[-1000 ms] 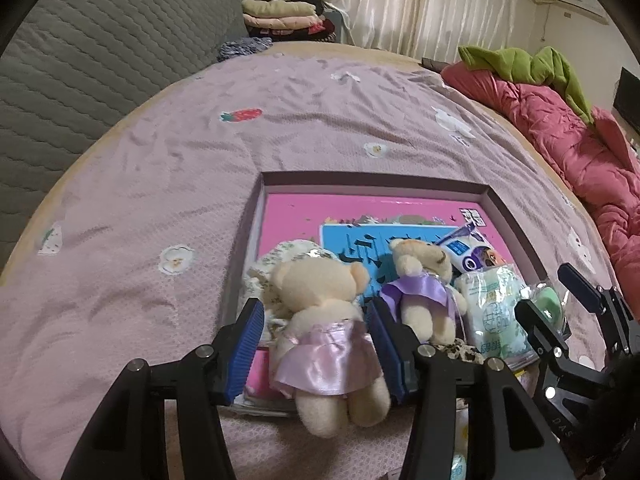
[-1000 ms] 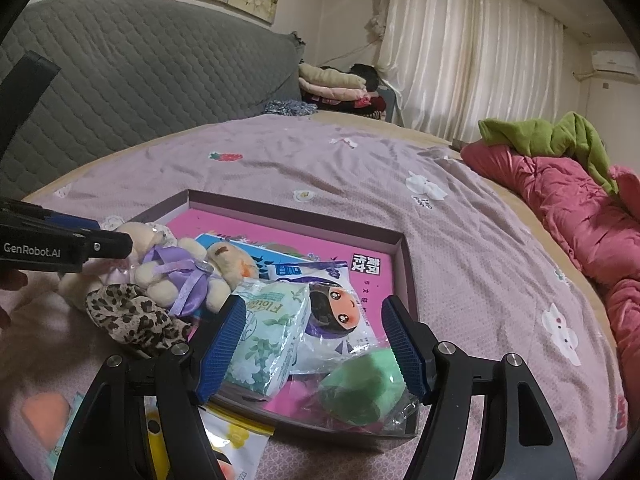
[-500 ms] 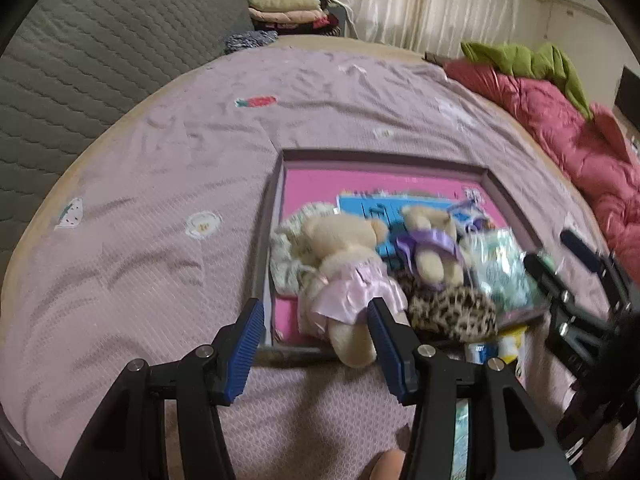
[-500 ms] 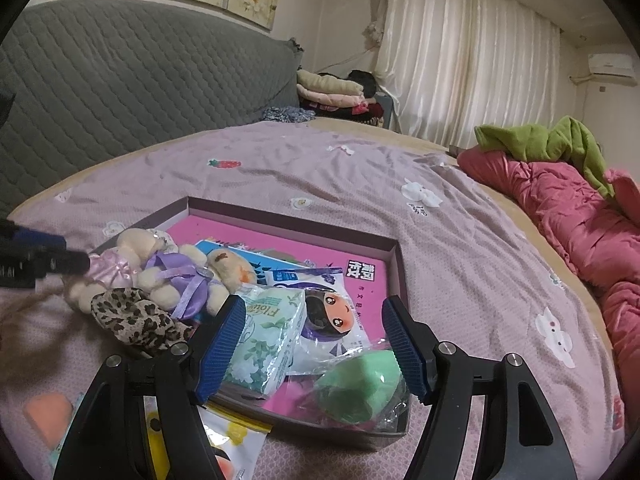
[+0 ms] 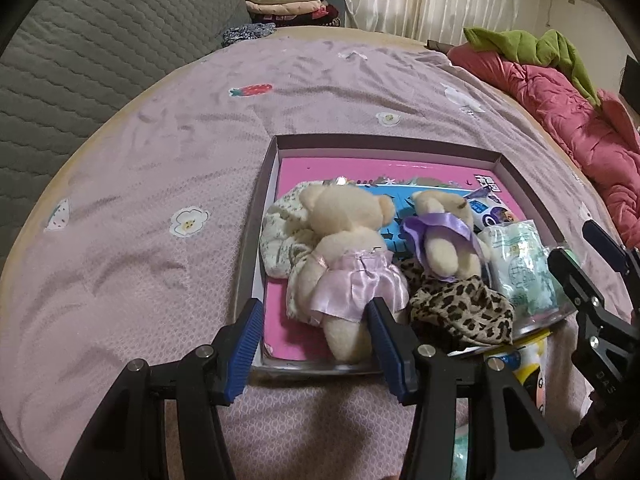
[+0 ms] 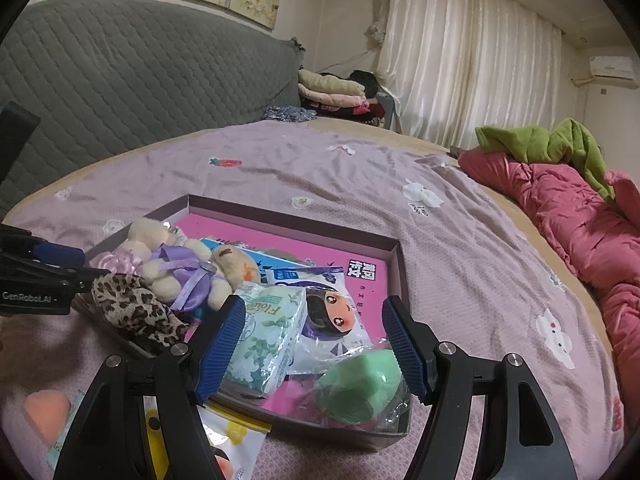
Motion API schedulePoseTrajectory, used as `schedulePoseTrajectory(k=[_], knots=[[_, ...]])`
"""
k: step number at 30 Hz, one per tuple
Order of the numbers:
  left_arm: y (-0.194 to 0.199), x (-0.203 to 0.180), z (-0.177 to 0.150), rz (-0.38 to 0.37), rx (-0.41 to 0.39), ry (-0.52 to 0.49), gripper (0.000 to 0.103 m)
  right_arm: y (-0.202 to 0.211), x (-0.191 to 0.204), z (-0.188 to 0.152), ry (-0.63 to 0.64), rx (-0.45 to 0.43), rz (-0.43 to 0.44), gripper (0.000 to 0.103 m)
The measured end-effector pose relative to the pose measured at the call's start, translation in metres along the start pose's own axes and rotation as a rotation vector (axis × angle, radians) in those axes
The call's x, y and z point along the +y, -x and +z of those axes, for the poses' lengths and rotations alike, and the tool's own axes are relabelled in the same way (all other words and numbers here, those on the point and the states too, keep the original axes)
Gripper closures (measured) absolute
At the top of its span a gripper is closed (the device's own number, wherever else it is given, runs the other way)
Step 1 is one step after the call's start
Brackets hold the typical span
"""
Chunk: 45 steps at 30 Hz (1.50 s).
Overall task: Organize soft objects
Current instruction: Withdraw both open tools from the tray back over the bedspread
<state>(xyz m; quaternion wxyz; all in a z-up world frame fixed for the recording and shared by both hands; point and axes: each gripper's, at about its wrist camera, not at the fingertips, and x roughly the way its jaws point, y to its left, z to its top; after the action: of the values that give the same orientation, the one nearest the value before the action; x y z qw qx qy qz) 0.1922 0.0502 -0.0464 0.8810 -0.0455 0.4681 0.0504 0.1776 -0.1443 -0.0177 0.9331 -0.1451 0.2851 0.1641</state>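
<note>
Left wrist: pink-dress bear (image 5: pixel 344 264) hides floral cloth (image 5: pixel 280 232).

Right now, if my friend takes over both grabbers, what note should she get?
Left gripper: open, empty, just behind the cream teddy bear in the pink satin skirt.
Right gripper: open, empty, over the green tissue pack.
Done: both bears, the tissues and the green sponge egg sit in the shallow pink-bottomed box.
Left: the yellow cartoon packet and orange sponge lie outside it.
</note>
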Motion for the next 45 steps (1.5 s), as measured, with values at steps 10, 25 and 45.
schedulePoseTrajectory(k=[10,25,45], knots=[[0.006,0.001,-0.001,-0.028,-0.006,0.015,0.049,0.001,0.002,-0.002,0.009,-0.014,0.012,0.03],[0.043,0.0,-0.001,-0.062,-0.056,0.032,0.049,0.031,0.004,-0.005,0.029,-0.075,0.01,0.029],[0.075,-0.004,-0.024,-0.099,-0.071,0.018,0.049,0.072,0.005,-0.018,-0.024,-0.056,-0.008,0.028]])
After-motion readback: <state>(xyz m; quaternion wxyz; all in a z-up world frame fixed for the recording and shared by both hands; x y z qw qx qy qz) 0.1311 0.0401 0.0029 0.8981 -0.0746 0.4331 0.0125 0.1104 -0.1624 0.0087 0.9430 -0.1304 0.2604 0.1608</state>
